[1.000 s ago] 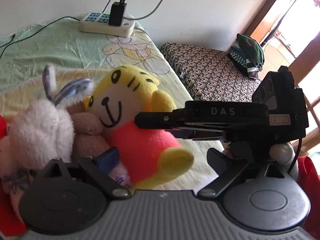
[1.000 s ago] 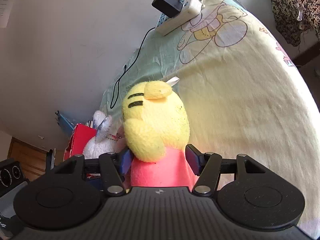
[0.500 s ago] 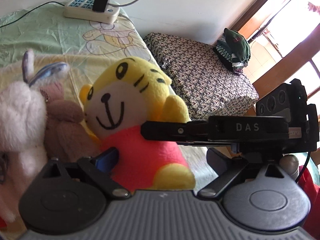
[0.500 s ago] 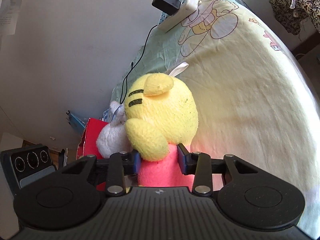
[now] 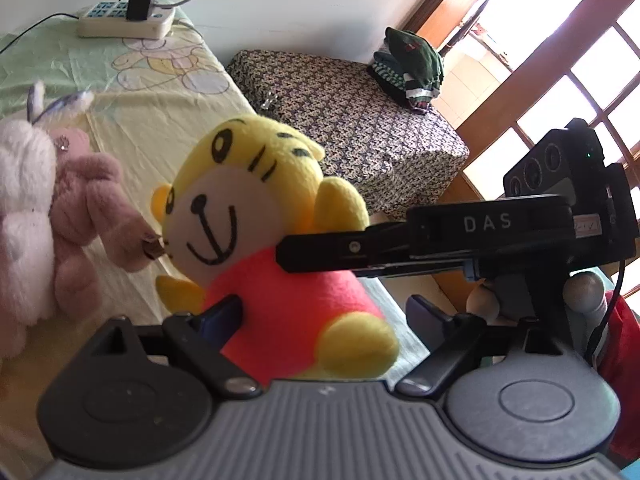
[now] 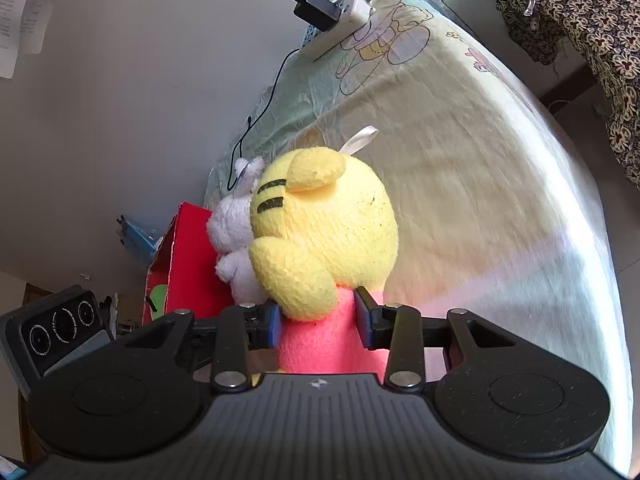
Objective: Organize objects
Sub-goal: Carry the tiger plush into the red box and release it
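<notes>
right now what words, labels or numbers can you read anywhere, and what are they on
"DAS": white letters on the black body of the right hand-held gripper, seen from the left wrist view.
Small white label at the end of that body: too small to read.
Printed paper sheets on the wall: print too blurred to read.
Yellow tiger plush, power strip: no text seen.

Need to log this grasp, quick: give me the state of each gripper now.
Left gripper: open, fingers either side of the yellow tiger plush, not clamping it.
Right gripper: shut on the yellow tiger plush's pink body.
</notes>
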`<act>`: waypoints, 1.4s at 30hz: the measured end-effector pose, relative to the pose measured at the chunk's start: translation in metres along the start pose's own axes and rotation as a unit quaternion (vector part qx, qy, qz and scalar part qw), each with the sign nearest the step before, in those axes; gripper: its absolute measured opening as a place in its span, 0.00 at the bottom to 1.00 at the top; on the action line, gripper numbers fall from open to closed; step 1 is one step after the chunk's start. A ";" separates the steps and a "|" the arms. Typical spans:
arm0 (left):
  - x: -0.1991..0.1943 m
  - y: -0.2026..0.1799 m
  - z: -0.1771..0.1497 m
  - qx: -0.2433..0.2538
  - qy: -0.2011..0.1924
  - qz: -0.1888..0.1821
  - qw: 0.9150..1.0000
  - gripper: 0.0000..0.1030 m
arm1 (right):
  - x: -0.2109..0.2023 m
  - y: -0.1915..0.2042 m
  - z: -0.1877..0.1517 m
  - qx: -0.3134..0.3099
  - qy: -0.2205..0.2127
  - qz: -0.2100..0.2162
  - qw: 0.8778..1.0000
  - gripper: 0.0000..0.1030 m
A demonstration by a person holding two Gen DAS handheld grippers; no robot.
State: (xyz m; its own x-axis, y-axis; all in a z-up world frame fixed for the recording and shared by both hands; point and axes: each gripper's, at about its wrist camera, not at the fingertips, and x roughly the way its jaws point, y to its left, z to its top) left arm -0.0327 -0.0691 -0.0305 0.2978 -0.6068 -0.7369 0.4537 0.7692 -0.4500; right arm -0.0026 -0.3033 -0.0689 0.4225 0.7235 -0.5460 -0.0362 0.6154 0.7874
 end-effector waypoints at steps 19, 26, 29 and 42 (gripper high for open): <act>-0.169 0.026 -0.017 0.055 -0.157 0.033 0.985 0.85 | 0.016 0.150 -0.021 -0.103 -0.050 0.069 0.991 0.37; -0.235 0.078 -0.019 0.059 -0.201 0.078 0.975 0.85 | 0.073 0.221 -0.021 -0.157 -0.057 0.105 0.980 0.37; -0.250 0.107 -0.019 0.051 -0.204 0.092 0.973 0.85 | 0.106 0.239 -0.020 -0.154 -0.051 0.112 0.980 0.37; -0.233 0.210 -0.024 0.017 -0.146 0.086 0.985 0.85 | 0.201 0.249 -0.031 -0.125 -0.042 0.040 0.990 0.36</act>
State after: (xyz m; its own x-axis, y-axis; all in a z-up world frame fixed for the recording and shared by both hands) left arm -0.0268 0.2381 0.0348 0.5998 -0.5038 -0.6216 0.4014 0.8615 -0.3110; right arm 0.0454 0.0049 0.0088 0.4834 0.7507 -0.4502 -0.2916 0.6230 0.7258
